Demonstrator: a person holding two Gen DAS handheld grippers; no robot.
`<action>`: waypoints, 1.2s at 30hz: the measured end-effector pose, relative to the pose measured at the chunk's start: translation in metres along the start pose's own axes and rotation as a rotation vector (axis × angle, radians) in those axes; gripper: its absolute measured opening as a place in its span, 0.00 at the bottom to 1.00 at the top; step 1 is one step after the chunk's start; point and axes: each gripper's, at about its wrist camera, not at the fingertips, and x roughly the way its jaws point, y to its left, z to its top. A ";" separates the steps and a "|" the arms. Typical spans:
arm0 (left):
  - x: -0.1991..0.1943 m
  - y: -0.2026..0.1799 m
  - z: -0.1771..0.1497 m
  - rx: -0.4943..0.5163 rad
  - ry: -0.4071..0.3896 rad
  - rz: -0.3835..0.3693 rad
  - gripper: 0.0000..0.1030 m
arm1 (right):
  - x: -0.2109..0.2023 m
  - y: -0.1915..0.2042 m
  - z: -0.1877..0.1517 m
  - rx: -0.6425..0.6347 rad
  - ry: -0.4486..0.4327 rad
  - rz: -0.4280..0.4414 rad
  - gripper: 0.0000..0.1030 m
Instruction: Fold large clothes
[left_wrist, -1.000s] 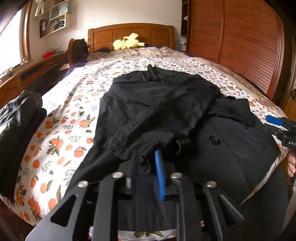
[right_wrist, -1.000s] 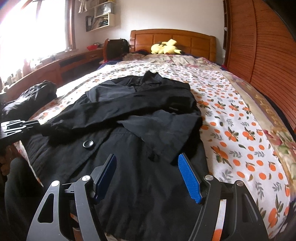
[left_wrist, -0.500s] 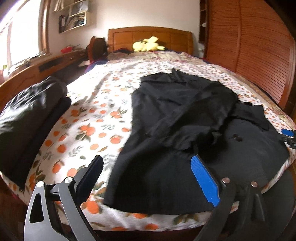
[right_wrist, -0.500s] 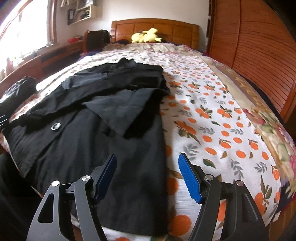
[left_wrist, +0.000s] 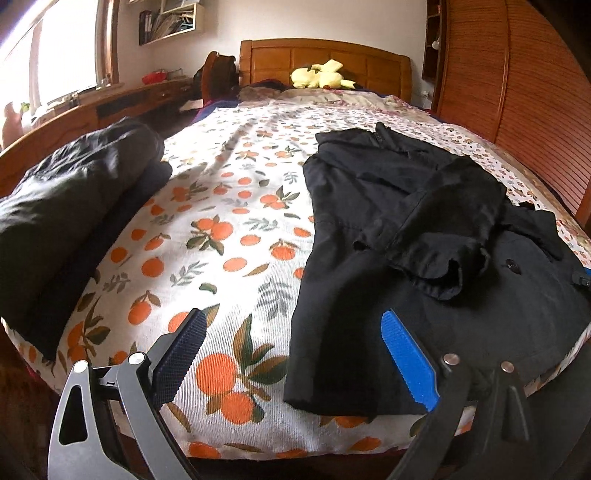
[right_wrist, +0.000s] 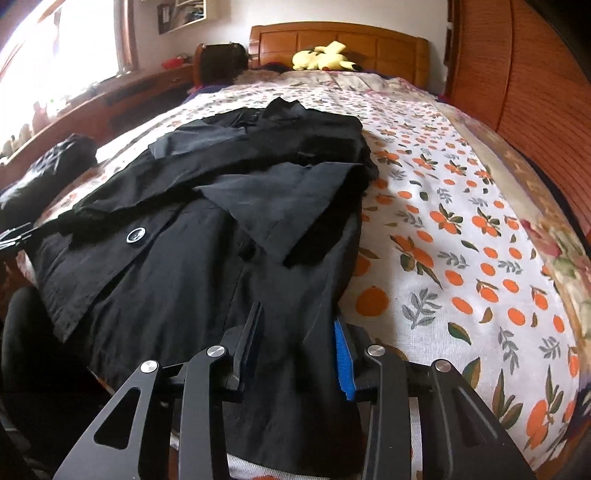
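A large black coat (left_wrist: 413, 229) lies spread on the bed, sleeves folded across its front, collar toward the headboard. It also shows in the right wrist view (right_wrist: 221, 236). My left gripper (left_wrist: 295, 354) is open and empty, hovering over the coat's lower left corner at the bed's foot edge. My right gripper (right_wrist: 299, 354) has its jaws closed on the coat's lower right hem, with black cloth bunched between the pads.
The orange-print bedsheet (left_wrist: 229, 236) covers the bed. A stack of folded dark clothes (left_wrist: 62, 206) lies at the left edge. A yellow plush toy (left_wrist: 321, 75) sits by the wooden headboard (left_wrist: 325, 59). A wooden slatted wall (right_wrist: 535, 92) runs along the right.
My left gripper let go of the coat's sleeve, opened and moved left to the lower corner. My right gripper moved to the right hem and closed on it.
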 end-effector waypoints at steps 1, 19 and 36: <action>0.001 0.001 -0.001 -0.003 0.004 -0.001 0.94 | 0.001 0.000 0.000 0.001 0.002 -0.002 0.34; -0.010 -0.003 -0.010 -0.021 0.036 -0.138 0.06 | -0.011 -0.006 -0.007 0.019 -0.010 0.017 0.04; -0.180 -0.038 0.114 0.015 -0.354 -0.214 0.04 | -0.169 0.003 0.095 -0.017 -0.367 0.048 0.02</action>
